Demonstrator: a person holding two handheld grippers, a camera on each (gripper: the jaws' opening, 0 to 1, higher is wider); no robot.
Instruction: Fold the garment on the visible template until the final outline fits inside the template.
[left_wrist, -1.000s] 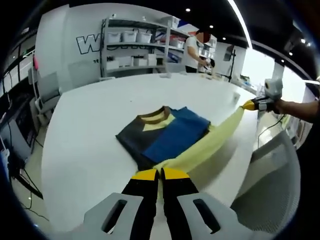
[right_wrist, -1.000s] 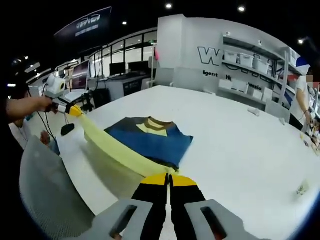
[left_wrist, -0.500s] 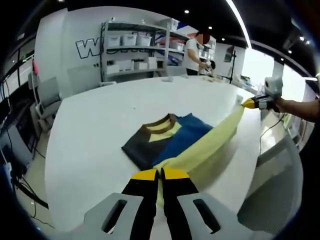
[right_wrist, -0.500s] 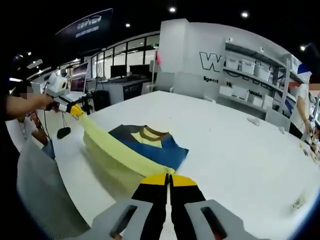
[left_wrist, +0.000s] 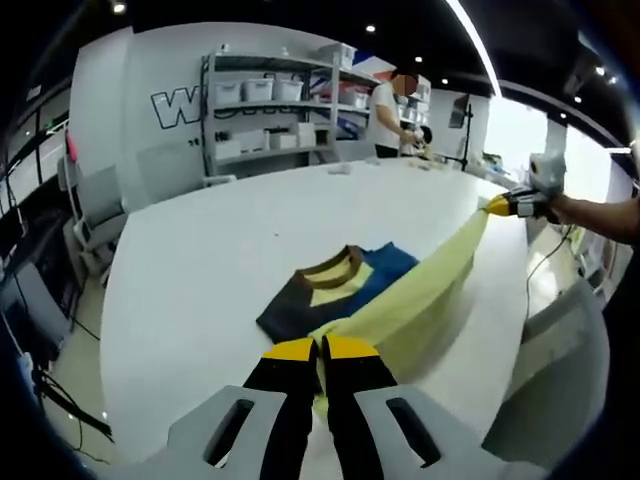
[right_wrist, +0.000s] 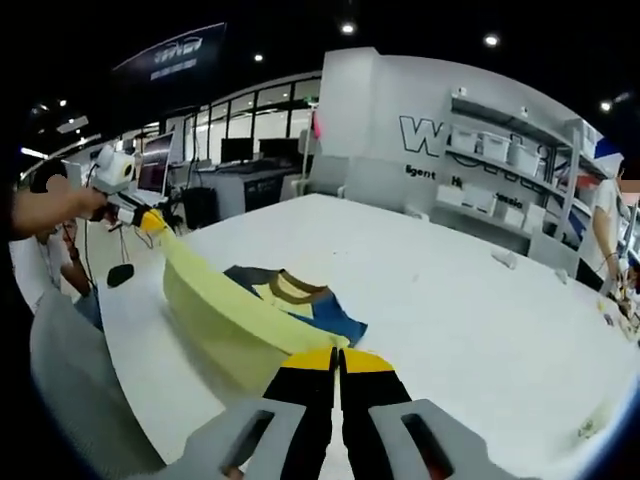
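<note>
Left claw (left_wrist: 320, 347) and right claw (right_wrist: 339, 358) each grip the garment's (left_wrist: 345, 290) yellow edge, stretched between them above the counter (left_wrist: 200, 260).

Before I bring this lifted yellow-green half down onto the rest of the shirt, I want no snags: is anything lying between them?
Nothing visible does. The yellow-green half hangs stretched between the left gripper and right gripper, both shut on it. The folded part on the white table lies bare, nothing resting on it.
</note>
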